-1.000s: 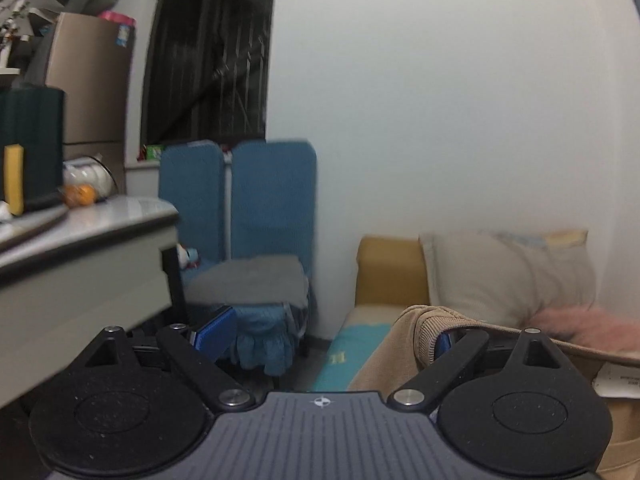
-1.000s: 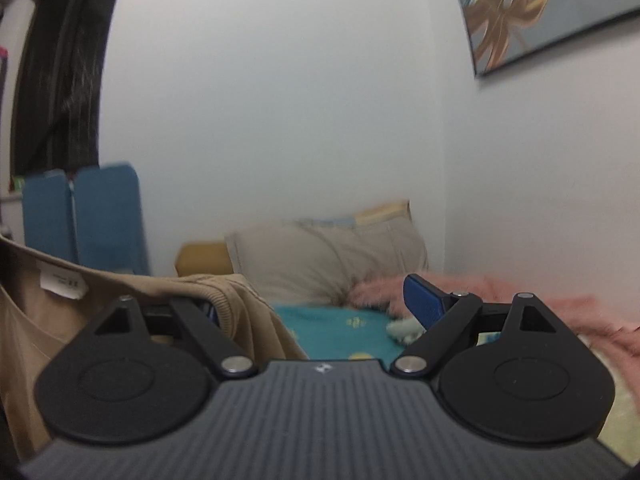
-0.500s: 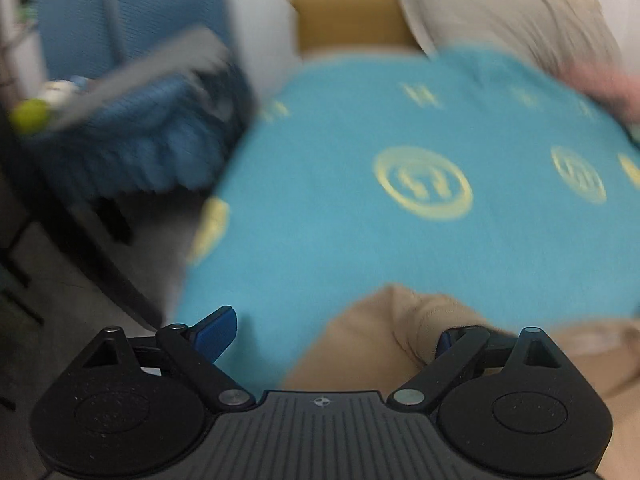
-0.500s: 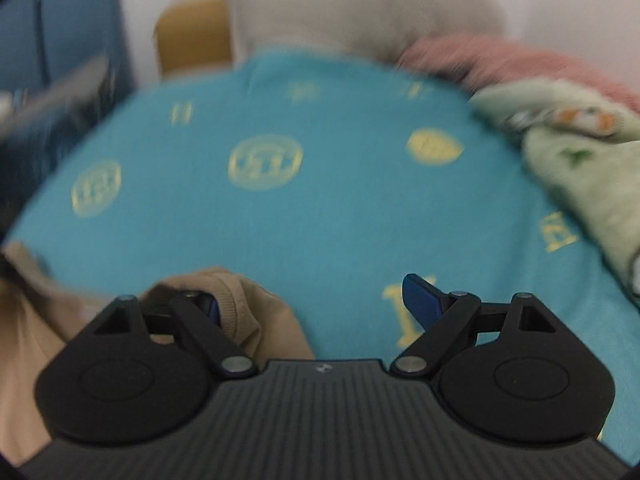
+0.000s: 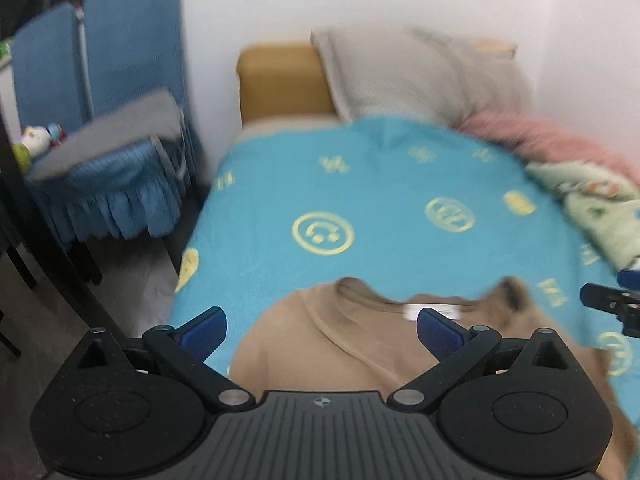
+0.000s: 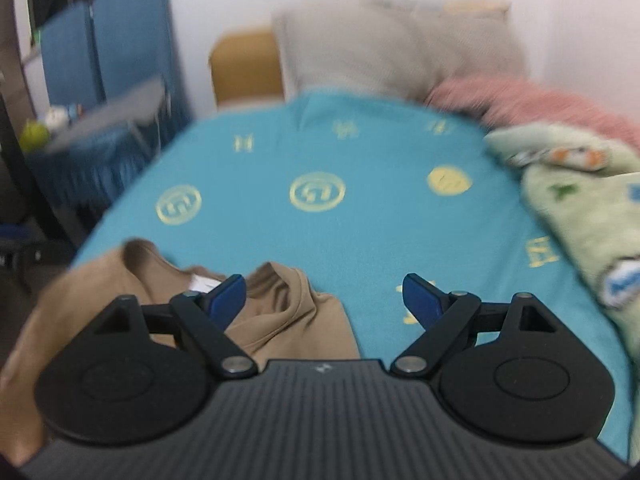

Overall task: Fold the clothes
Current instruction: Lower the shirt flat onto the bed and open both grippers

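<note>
**Ana:** Two views, so left wrist first. The tan top (image 5: 360, 340) lies on the teal bedsheet (image 5: 380, 200), at its near edge, neckline and white label facing the pillow (image 5: 420, 76). The left gripper (image 5: 320, 332) hangs over the top's shoulder with its jaws opening; cloth lies below the gap, but neither blue pad presses on it.

**Ben:** And from the right wrist?

**Ana:** The right gripper (image 6: 324, 296) is spread wide too, pinching nothing. Its left finger sits over the top's other shoulder, its right finger over bare bedsheet. A green blanket (image 6: 580, 208) is heaped along the bedsheet's right side, a pink one (image 6: 520, 104) beyond it.

**Ben:** How will the top handle?

**Ana:** My guess is soft, light and floppy; it looks like knit that will sag and wrinkle rather than hold a line. I'd pinch it at the two shoulder seams, either side of the neckline, so it hangs evenly.

**Ben:** Any bins or baskets?

**Ana:** None that I can make out; left of the bedsheet there's only a blue chair (image 5: 120, 80) with small toys, too blurred to name
</note>
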